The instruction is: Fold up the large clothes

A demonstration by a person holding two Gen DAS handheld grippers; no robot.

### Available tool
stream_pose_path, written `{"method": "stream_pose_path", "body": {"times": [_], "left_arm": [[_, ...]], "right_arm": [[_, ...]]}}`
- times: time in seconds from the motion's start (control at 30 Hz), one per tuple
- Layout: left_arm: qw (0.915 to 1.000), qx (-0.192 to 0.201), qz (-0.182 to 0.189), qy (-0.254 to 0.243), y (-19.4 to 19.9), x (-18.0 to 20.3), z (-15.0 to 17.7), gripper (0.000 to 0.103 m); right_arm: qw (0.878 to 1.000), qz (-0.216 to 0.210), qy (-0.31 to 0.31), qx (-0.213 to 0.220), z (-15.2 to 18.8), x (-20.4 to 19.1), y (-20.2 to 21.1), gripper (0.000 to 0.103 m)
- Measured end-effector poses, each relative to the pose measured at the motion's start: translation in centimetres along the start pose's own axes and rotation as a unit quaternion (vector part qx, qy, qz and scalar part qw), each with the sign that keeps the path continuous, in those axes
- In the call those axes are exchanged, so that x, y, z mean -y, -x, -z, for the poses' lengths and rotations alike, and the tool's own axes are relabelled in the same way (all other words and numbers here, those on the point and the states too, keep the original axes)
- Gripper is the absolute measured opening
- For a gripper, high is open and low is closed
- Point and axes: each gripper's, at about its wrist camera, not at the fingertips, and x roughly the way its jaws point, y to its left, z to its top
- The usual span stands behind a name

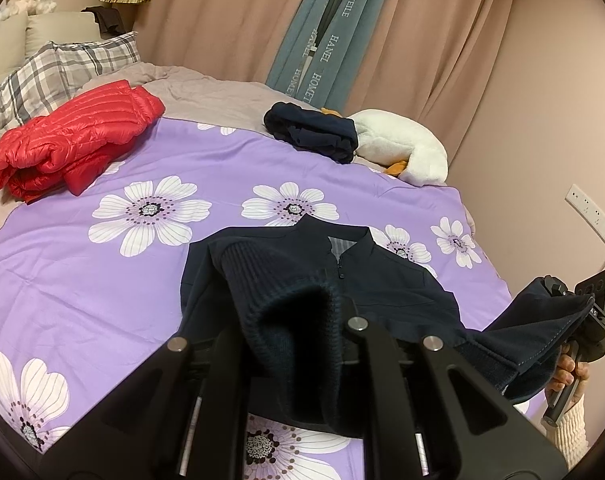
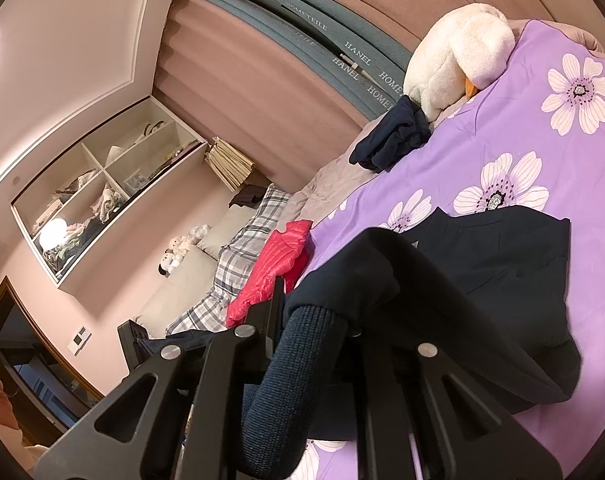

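Open purple bedspread [image 1: 82,280] is left free in front, blocked farther back by a red jacket [image 1: 74,140], dark clothes [image 1: 310,130] and a white toy goose [image 1: 402,148].

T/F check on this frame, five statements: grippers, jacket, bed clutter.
1. Both grippers (left, right) are shut on the navy jacket. True.
2. The jacket's zip is fully open. False: it is closed up to the collar.
3. A red puffer lies near the plaid pillow. True.
4. The white plush sits on the floor. False: it lies on the bed, at the far edge.
5. The bedspread is plain. False: purple with white flowers.
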Motion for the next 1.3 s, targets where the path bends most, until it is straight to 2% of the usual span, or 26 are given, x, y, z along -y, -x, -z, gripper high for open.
{"method": "stream_pose_path", "body": {"times": [1.3], "left_arm": [[0.9997,-0.014,-0.019,0.001,-2.8,-2.8,-0.8,0.011]], "right_arm": [[1.0,0.028,0.004,0.003,-1.3,1.5,-1.2,0.012]]}}
